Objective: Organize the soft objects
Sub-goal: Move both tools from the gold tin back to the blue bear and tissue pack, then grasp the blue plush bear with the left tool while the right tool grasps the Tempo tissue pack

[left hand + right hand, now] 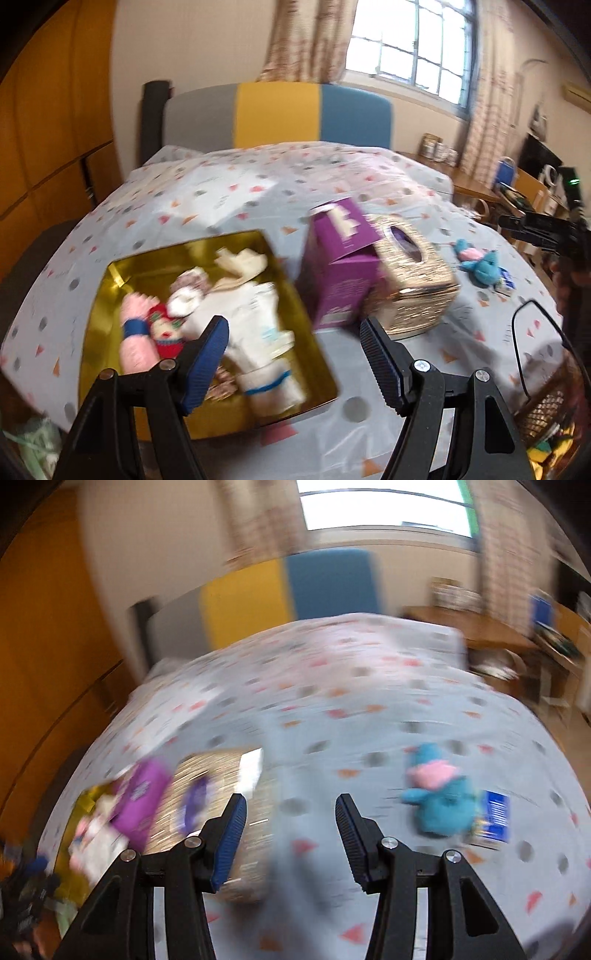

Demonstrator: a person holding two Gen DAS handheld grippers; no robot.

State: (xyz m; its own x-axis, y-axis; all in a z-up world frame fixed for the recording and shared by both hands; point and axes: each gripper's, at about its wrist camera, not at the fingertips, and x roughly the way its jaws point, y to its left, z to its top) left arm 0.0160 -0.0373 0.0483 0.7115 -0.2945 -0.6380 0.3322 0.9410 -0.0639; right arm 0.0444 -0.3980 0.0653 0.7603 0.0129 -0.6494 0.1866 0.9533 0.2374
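black triangulated gripper frames, ribbed blue pads (205, 363) (silver screws at the pivots)

Left hand-held gripper (293, 354) angled downward, blue-padded jaws spread wide with nothing between them, right hand-held gripper (290, 836) likewise tilted down, jaws parted and empty, its view blurred

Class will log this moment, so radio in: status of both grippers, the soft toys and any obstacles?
Left gripper open, empty, over gold tin of soft toys. Right gripper open, empty. Blue plush loose on the bed. Purple box and tissue box between.
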